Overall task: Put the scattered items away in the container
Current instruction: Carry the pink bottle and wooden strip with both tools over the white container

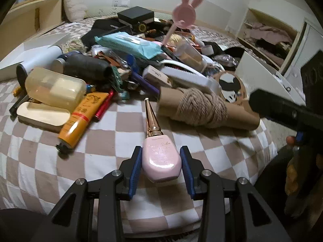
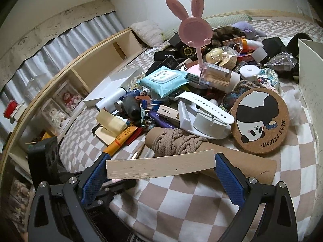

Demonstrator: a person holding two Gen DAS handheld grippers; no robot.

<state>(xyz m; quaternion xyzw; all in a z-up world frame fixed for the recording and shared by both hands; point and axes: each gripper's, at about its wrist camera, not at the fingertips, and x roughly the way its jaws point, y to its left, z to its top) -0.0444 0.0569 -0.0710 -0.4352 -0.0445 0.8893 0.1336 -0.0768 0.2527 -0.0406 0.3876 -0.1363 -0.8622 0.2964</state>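
Observation:
My left gripper (image 1: pixel 160 162) is shut on a pink nail polish bottle (image 1: pixel 161 161) with a long rose-gold cap, held just above the checkered bedspread. My right gripper (image 2: pixel 161 169) is shut on a flat pale wooden strip (image 2: pixel 159 166), held crosswise between the blue pads. A cardboard tube wound with beige rope (image 1: pixel 201 109) lies just ahead; it also shows in the right wrist view (image 2: pixel 177 143). A big pile of scattered items lies beyond, including a pink bunny mirror (image 2: pixel 194 28). A white container wall (image 2: pixel 310 76) stands at the right; it also shows in the left wrist view (image 1: pixel 262 74).
A cork panda coaster (image 2: pixel 260 121), a white watch stand (image 2: pixel 203 119), a teal wipes pack (image 1: pixel 131 44), an orange tube (image 1: pixel 84 117) and a yellowish plastic case (image 1: pixel 54 88) lie in the pile. A wooden shelf (image 2: pixel 90 64) runs along the bed's left side.

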